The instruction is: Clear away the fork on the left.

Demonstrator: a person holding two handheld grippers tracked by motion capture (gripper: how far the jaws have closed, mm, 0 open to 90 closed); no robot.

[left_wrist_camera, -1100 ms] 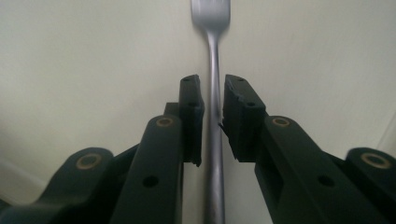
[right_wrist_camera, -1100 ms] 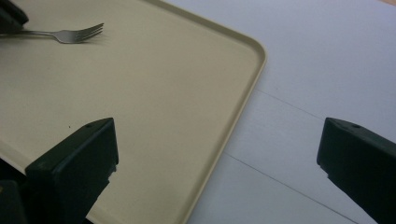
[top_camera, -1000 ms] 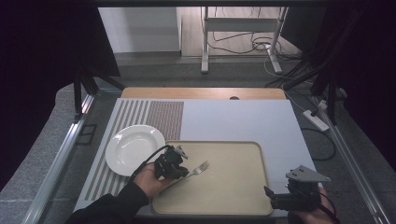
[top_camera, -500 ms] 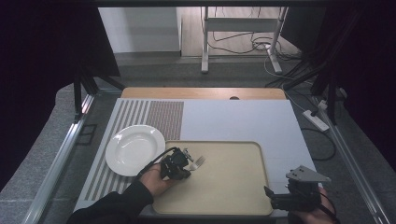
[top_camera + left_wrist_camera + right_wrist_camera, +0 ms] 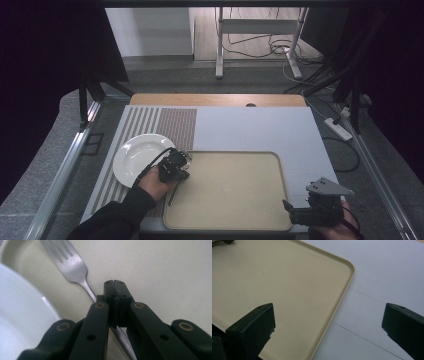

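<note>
At tray's left edge, fork (image 5: pixel 72 266) — tines forward (handle toward person)

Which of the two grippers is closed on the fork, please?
The left gripper, by the white plate: its jaws pinch the fork handle. The right gripper stands wide open, holding nothing.

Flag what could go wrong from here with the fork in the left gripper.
1. The left gripper pinches only the thin handle of the fork, so the fork might pivot or slip.
2. The tines hang close to the white plate and the tray rim; a low pass could knock either.
</note>
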